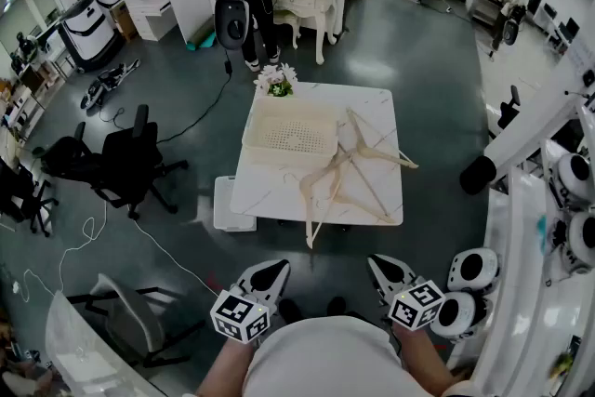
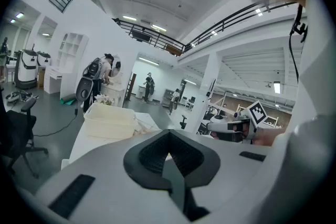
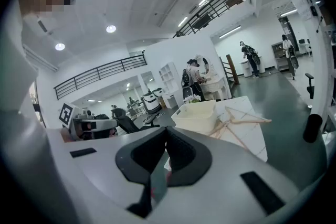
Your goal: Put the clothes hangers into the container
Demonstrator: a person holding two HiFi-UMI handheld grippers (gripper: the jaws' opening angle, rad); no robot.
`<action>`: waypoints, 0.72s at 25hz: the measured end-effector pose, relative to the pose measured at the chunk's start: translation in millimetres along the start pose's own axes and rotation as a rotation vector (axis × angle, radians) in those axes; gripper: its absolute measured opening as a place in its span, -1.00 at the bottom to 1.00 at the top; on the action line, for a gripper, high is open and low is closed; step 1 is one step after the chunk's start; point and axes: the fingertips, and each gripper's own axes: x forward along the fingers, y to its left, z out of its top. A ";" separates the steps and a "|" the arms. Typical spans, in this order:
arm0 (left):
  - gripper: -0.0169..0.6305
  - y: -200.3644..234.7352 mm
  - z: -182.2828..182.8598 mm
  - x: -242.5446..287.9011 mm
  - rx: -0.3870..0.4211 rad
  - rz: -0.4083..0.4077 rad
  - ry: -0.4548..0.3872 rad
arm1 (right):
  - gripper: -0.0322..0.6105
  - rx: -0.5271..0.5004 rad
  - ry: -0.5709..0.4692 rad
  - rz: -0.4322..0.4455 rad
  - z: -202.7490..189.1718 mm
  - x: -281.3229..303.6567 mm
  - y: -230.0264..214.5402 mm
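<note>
The only print to be made out is the black-and-white square pattern on the marker cubes of both tongs; it carries no letters or brand.

The left tongs [image 1: 270, 272] and right tongs [image 1: 389, 270] are held low and close to the person, side by side and well apart from the counter [image 1: 372, 112]. In each one's own view the jaws are clenched together with nothing between them.

The clothes hangers [image 1: 358, 165] are pale wood and lie in a loose tangle on the near right part of the white counter. They sit just beside the container [image 1: 279, 155], and some of their arms cross at its near right corner. One hanger's end reaches out past the counter's near edge. The container is a cream basket with a perforated bottom, standing on the far left half of the top. A small pot of flowers [image 1: 277, 81] stands at the far edge behind it.

A stretch of dark floor [image 1: 437, 79] separates the tongs from the counter's near edge, and more open floor runs along its right and far sides. On the left a low white box [image 1: 228, 200] sits against the counter, with black office chairs [image 1: 130, 165] and loose cables beyond it. White machines [image 1: 474, 270] crowd the near right, close to the right tongs.
</note>
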 end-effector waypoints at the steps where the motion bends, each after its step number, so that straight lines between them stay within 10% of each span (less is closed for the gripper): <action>1: -0.92 1.0 -0.3 0.2 0.000 -0.002 0.001 | -0.84 0.000 0.001 -0.001 -0.4 1.3 0.4; 18: -0.92 21.4 -3.9 1.9 -0.008 -0.032 0.021 | -0.84 -0.005 0.018 -0.021 -6.5 17.1 11.7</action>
